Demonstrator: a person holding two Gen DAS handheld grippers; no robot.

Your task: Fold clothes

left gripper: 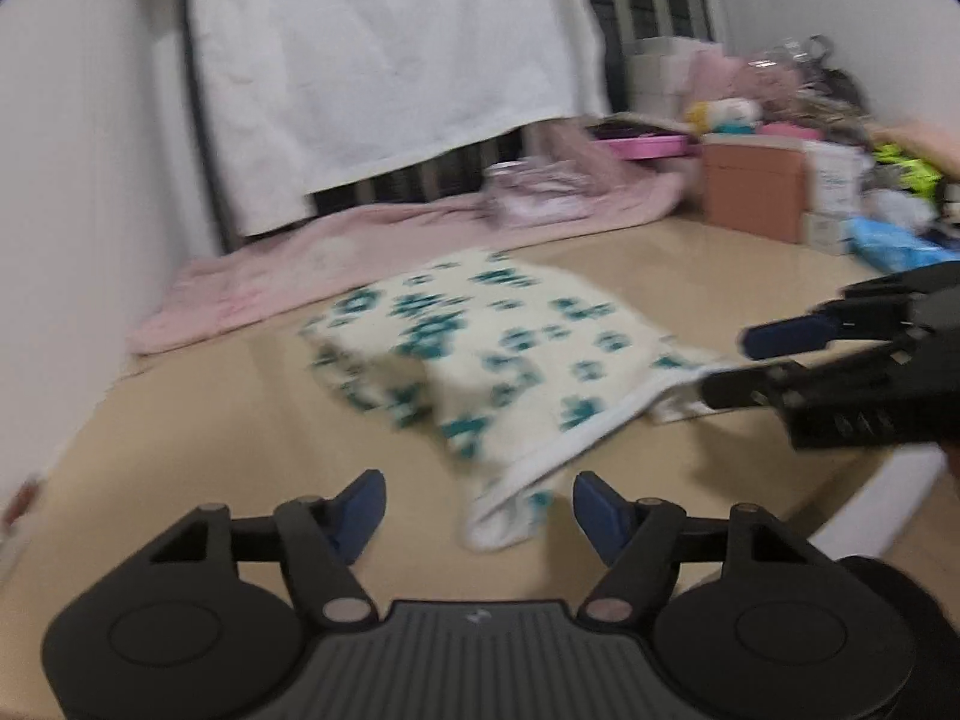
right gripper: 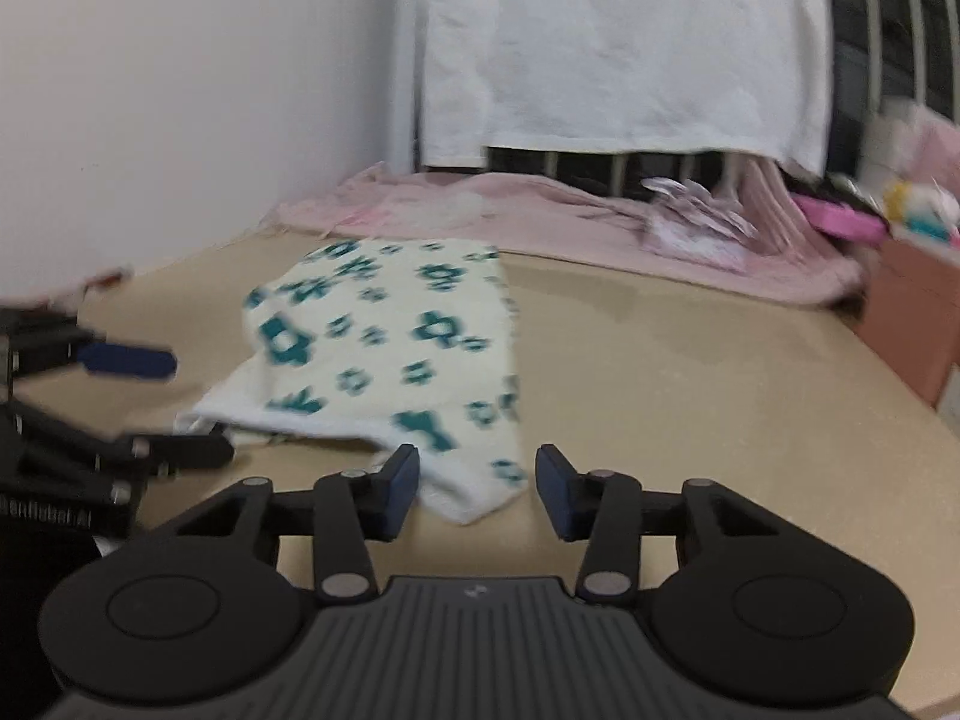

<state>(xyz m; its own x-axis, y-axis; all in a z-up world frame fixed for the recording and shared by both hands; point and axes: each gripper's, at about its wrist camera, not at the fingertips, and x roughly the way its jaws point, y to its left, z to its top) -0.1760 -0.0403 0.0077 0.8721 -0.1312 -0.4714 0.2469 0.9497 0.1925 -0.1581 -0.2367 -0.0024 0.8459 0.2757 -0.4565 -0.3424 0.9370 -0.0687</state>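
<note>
A cream cloth with teal flower prints lies rumpled on the tan surface, partly folded over itself. In the left wrist view my left gripper is open, with the cloth's near white-edged corner lying between its blue pads and touching neither. My right gripper reaches in from the right at the cloth's side edge. In the right wrist view my right gripper is open around another near corner, and the left gripper stands open at the cloth's left edge.
A pink blanket lies bunched along the back under a hanging white sheet. A brown box and mixed clutter fill the back right. A white wall closes the left side.
</note>
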